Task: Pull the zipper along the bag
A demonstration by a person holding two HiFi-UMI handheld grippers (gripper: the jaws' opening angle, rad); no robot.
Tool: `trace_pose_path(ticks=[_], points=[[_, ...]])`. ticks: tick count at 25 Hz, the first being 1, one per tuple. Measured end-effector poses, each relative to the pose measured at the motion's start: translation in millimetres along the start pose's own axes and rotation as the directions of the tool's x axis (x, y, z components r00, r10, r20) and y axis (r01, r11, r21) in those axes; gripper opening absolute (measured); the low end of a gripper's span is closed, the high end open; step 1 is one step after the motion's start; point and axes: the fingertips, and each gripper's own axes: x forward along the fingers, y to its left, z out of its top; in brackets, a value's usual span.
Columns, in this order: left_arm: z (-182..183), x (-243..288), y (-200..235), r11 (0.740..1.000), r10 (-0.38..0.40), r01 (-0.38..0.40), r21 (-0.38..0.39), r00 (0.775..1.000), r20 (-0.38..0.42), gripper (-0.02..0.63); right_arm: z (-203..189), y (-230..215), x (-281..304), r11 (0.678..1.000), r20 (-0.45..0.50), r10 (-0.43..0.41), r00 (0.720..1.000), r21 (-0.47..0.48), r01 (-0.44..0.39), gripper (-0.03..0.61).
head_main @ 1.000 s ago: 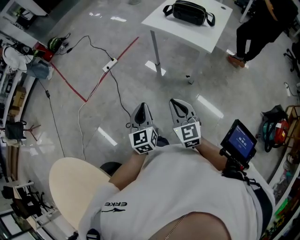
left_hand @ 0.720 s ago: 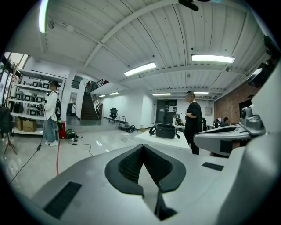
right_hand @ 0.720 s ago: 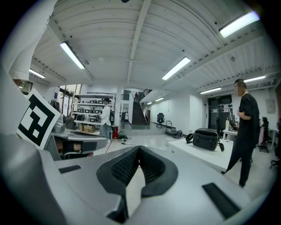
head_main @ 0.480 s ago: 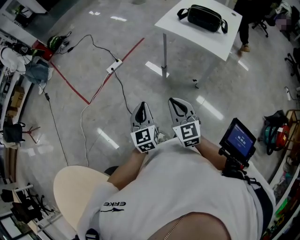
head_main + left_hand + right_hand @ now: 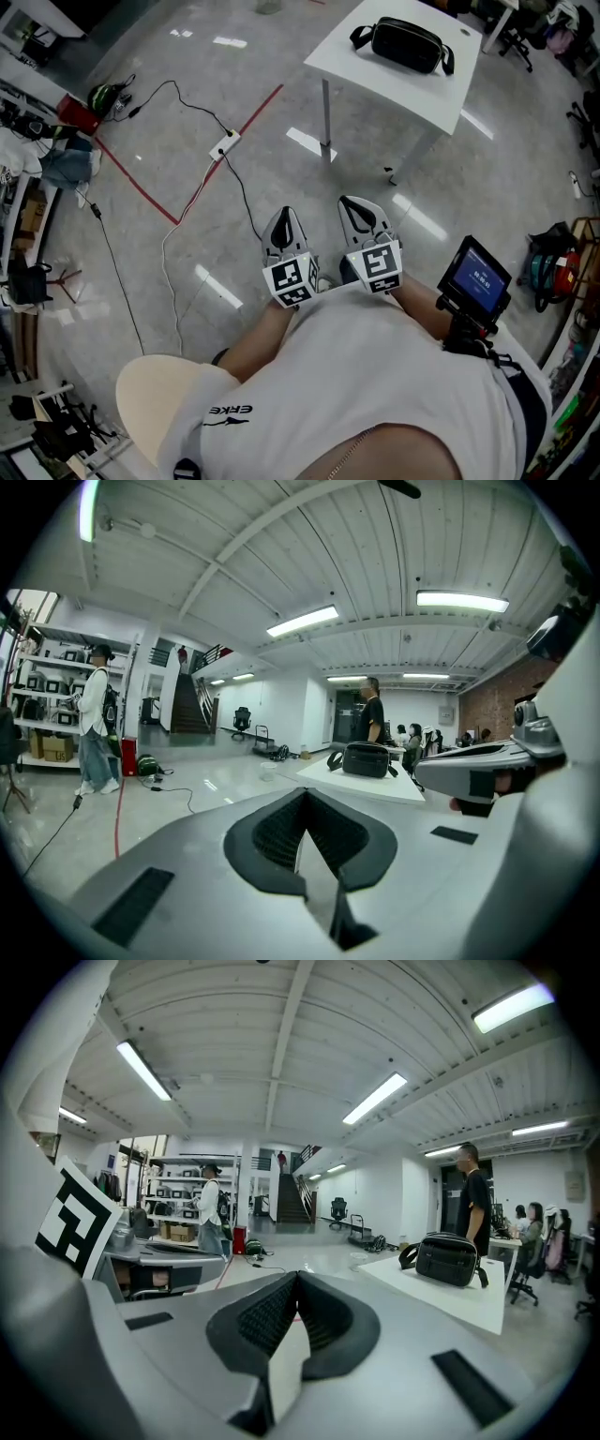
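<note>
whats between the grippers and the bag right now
Head view: only grey floor, then the white table near edge, separates the left gripper and right gripper from the black bag.

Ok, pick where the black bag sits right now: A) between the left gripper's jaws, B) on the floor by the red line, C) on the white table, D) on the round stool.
C: the black bag lies on the white table, far ahead of the left gripper and right gripper, both shut and empty.
</note>
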Motion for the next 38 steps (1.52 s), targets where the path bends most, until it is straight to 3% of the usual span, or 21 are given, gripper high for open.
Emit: trace_pose_path(ticks=[6, 14, 22, 38], points=[[13.3, 81.5, -32.2, 0.999, -0.050, 0.050, 0.019, 0.999, -0.001, 0.003, 0.3, -75.6, 36.4, 0.999, 0.005, -0.047, 0.999, 0.028, 0.047, 0.005], [28.4, 138.0, -67.9, 0.983, -0.174, 0.173, 0.058, 0.985, 0.007, 0.003, 5.6, -135.0, 47.8, 0.984, 0.022, -0.168, 0.986, 0.060, 0.166, 0.006], [47.5, 223.3, -148.0, 0.964, -0.249, 0.249, 0.093, 0.968, -0.013, 0.003, -0.8, -250.7, 50.1, 0.957, 0.015, -0.266, 0.964, 0.121, 0.262, 0.005], [61.7, 309.8, -204.2, 0.918, -0.362, 0.369, 0.147, 0.930, -0.067, 0.003, -19.6, -345.5, 60.1, 0.888, -0.039, -0.405, 0.913, 0.222, 0.403, 0.005]])
